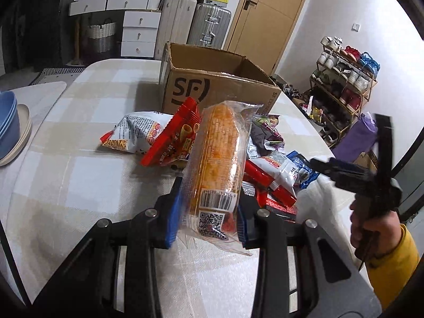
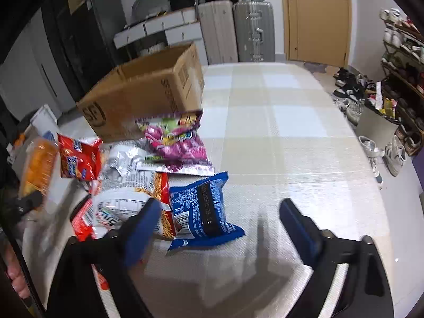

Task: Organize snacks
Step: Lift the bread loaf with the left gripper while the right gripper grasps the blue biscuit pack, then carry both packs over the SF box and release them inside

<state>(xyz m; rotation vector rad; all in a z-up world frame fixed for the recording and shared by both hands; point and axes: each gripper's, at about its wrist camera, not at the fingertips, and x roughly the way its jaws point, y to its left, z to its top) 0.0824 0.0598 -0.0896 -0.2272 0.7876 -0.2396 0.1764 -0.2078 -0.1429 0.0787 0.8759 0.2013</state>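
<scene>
Cardboard box (image 1: 220,84): nothing seen inside (interior hidden). Left gripper (image 1: 209,212) clamps orange snack pack (image 1: 217,156); right gripper (image 2: 217,220) fingers spread over blue packet (image 2: 204,209) in the pile beside box.

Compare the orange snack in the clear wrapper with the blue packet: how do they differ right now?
The orange snack sits in a see-through wrapper; the blue packet is opaque foil covered in white print. The orange snack is clamped in the left gripper and raised above the table; the blue packet lies flat on it, between the right gripper's open jaws, ungripped. The orange snack stands tilted on end; the blue packet lies down. Both are sealed snack packs.
</scene>
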